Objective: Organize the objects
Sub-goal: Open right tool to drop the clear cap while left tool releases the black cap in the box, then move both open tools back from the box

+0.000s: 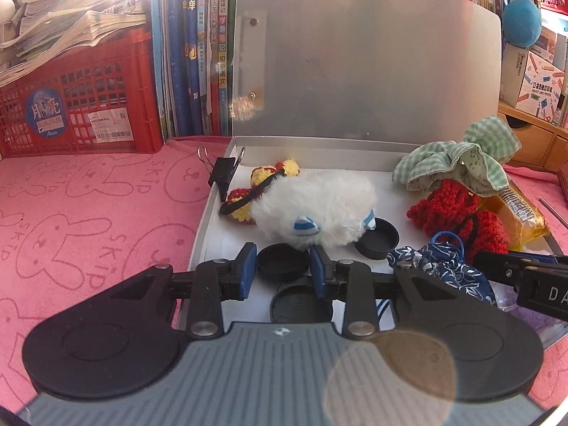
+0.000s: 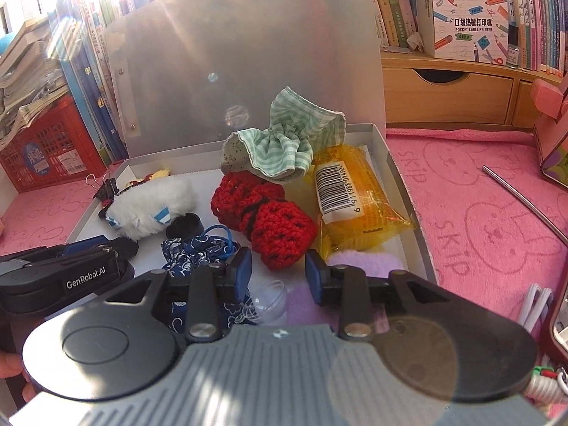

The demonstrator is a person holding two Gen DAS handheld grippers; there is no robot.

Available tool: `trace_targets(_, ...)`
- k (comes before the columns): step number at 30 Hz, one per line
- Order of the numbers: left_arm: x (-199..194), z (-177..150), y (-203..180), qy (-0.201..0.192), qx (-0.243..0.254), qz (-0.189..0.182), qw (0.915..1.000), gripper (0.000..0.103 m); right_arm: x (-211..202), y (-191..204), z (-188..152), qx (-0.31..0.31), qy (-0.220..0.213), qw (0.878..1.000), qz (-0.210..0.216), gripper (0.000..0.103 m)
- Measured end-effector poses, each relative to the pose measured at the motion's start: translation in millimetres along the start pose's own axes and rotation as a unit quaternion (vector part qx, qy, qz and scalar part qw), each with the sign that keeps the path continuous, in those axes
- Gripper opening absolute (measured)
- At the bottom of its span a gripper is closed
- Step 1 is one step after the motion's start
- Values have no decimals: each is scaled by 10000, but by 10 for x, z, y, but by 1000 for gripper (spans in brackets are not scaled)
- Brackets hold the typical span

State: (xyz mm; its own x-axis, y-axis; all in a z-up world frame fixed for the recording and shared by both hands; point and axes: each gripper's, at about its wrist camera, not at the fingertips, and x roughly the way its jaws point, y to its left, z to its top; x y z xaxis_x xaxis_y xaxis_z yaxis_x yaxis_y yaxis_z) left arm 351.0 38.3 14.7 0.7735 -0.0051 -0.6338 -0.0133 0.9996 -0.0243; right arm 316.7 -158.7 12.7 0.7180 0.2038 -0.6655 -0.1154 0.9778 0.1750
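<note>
Open box (image 2: 408, 184) on pink towel (image 2: 490, 213), already stocked: white plush (image 1: 316, 209), red crochet piece (image 2: 262, 213), green gingham pouch (image 2: 280, 145), yellow packet (image 2: 358, 198), blue floral pouch (image 1: 440, 266), black caps. My left gripper (image 1: 284, 266) stands narrowly parted around one cap (image 1: 282, 261), pads seemingly clear. My right gripper (image 2: 278, 273) is moderately open and empty. By my reckoning, sorting is well advanced; a metal rod (image 2: 525, 198) remains outside, right.

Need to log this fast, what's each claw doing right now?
Left claw: around a black cap; grip cannot be told.
Right claw: open, holding nothing.
</note>
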Motion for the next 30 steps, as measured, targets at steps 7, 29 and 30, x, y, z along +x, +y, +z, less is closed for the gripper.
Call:
trace_targets(7,-106,-5,-6,-101,-1,-49,9999,64,-140,23,-13,-62,-164,9998,84,60)
trace_targets(29,-645,-29,-56,-314,224,132,9992,99,-692,32,-119,-276,-871,9957,-156,102)
trace_targets(30,-674,-38,-51,-317,227,123,9992,99,-726,21,-140,-263,-899,9955,-163,102)
